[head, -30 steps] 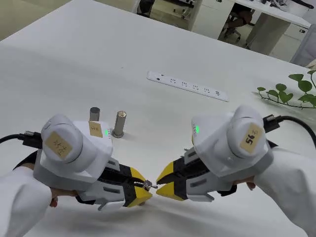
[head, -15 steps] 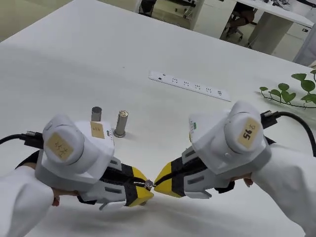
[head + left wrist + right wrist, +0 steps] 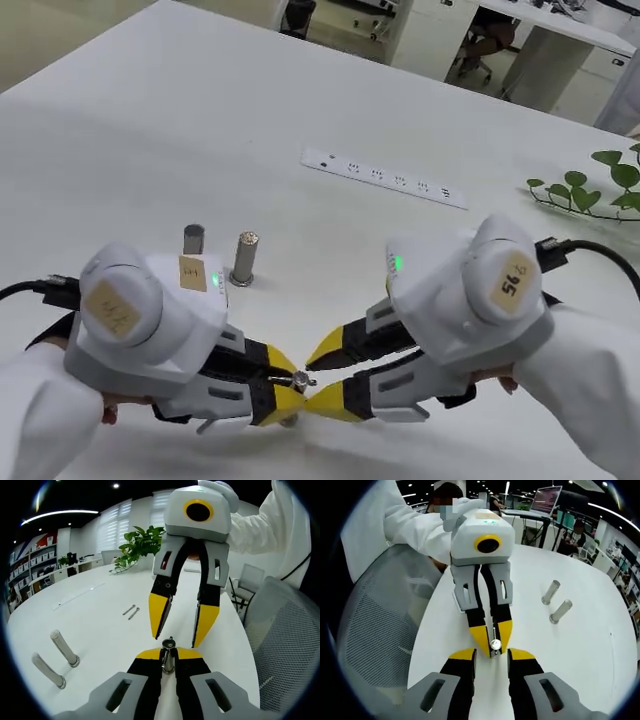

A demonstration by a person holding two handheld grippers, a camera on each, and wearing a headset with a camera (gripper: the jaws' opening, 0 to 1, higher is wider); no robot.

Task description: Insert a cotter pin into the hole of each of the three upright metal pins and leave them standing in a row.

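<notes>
The left tool [image 3: 285,392] is clamped shut on a metal pin [image 3: 168,661], whose long axis is carried along the jaws, end pointed straight at the right tool [image 3: 177,636]. The right tool is held open, nose to nose, jaws set astride that end. Two further pins [image 3: 193,240] [image 3: 245,258] are seen upright on the worktop [image 3: 300,100] beyond the left tool.

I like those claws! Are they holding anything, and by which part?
Left gripper clamps a metal pin by its shaft, top poking out. Right gripper is open, empty.
</notes>
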